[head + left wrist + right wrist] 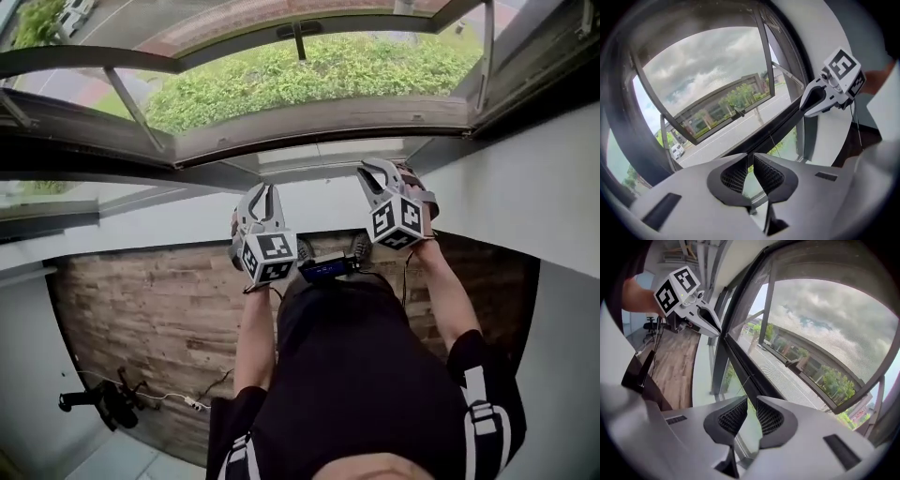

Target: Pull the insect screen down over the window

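- Right gripper view: the fine grey mesh insect screen lies over the window opening and ends at its dark bar. A thin cord hangs from this bar.
- The right gripper is near the bar, its jaws a little apart and holding nothing.
- The left gripper is beside it, with only a narrow gap and also empty.
- Behind the mesh, the dark-framed glass sash stands pushed outward over a green hedge.
- Beneath are the white sill and the brown wooden floor.

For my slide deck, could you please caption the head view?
A person holds the left tool and right tool up at the open window's frame, greenery below.
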Tool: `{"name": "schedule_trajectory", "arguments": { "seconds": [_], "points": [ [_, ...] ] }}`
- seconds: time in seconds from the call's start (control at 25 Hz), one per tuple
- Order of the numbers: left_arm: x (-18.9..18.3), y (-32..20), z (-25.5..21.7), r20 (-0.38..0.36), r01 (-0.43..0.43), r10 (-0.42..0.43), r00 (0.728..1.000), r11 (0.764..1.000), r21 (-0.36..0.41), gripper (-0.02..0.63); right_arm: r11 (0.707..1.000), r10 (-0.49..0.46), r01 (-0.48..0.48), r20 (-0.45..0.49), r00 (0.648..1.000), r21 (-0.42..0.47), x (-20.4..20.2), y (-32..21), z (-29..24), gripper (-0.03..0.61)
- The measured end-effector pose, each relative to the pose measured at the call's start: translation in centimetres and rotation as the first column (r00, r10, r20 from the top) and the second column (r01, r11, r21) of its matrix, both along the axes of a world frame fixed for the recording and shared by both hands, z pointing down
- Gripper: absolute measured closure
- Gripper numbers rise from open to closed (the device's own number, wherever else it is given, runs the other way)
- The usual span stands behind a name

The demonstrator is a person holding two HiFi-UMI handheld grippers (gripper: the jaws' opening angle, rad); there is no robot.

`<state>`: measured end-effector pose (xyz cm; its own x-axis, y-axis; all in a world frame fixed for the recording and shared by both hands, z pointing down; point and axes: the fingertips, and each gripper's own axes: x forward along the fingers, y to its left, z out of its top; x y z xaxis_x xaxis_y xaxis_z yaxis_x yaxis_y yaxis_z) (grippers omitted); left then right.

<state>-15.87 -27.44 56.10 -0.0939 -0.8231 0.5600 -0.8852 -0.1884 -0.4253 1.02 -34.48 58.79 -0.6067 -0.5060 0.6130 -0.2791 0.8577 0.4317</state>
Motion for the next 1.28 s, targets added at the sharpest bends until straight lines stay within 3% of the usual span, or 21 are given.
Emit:
{"name": "schedule_trajectory", "arguments": {
  "seconds": [0.16, 0.36, 0.52, 0.68, 0.96, 1.28],
  "points": [
    [-0.5, 3.2, -2.3, -0.061, 0.008, -0.004, 0.998, 0.997, 0.072, 0.572, 0.999, 0.038, -0.034, 0.118, 0.992, -0.029, 0.8, 2.7, -1.3, 0.514],
    [-0.2, 7.0, -6.4, -0.217, -0.012, 0.053, 0.975, 0.982, 0.186, 0.572, 0.992, 0.128, -0.124, 0.266, 0.955, -0.032, 2.5, 7.8, -5.6, 0.52],
    [-0.6, 11.5, -8.7, -0.345, -0.024, 0.13, 0.93, 0.955, 0.296, 0.572, 0.97, 0.236, -0.24, 0.399, 0.886, -0.04, 4.1, 13.0, -8.6, 0.523],
    [-2.8, 17.6, -10.6, -0.424, -0.031, 0.205, 0.882, 0.924, 0.381, 0.572, 0.946, 0.307, -0.32, 0.49, 0.816, -0.059, 3.8, 20.6, -11.4, 0.526],
    [-2.7, 25.6, -13.5, -0.498, -0.044, 0.322, 0.805, 0.87, 0.491, 0.606, 0.933, 0.317, -0.36, 0.467, 0.825, 0.004, 4.5, 31.8, -14.6, 0.531],
    [-3.7, 31.6, -16.8, -0.492, 0.003, 0.351, 0.797, 0.812, 0.584, 0.607, 0.938, 0.261, -0.34, 0.506, 0.822, 0.067, 4.3, 36.8, -18.4, 0.531]
  ]
}}
